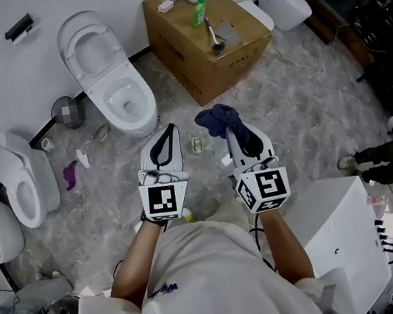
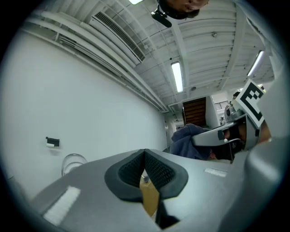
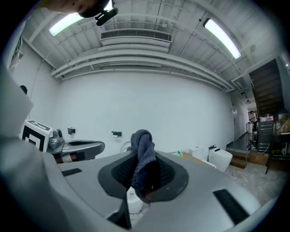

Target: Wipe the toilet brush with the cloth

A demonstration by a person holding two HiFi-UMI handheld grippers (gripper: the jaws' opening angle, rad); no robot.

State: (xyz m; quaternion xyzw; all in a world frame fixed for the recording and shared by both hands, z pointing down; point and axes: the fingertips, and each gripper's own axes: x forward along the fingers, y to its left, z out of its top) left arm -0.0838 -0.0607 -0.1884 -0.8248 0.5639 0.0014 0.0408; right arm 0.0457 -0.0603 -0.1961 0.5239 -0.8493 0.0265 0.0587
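The toilet brush (image 1: 213,38) lies on top of a cardboard box (image 1: 197,70) at the far side of the room, well beyond both grippers. My right gripper (image 1: 229,129) (image 3: 142,154) is shut on a dark blue cloth (image 1: 218,119) (image 3: 144,156), which bunches up out of the jaw tips. My left gripper (image 1: 170,130) (image 2: 145,153) is held beside it at the same height, jaws shut with nothing between them. In the left gripper view the cloth (image 2: 186,138) shows at the right. Both grippers point up and away from the floor.
A white toilet (image 1: 113,81) stands against the wall left of the box, with more toilets (image 1: 25,181) at far left and behind the box (image 1: 282,0). A green bottle (image 1: 199,12) stands on the box. A white cabinet (image 1: 345,239) is at my right. Small litter dots the marble floor.
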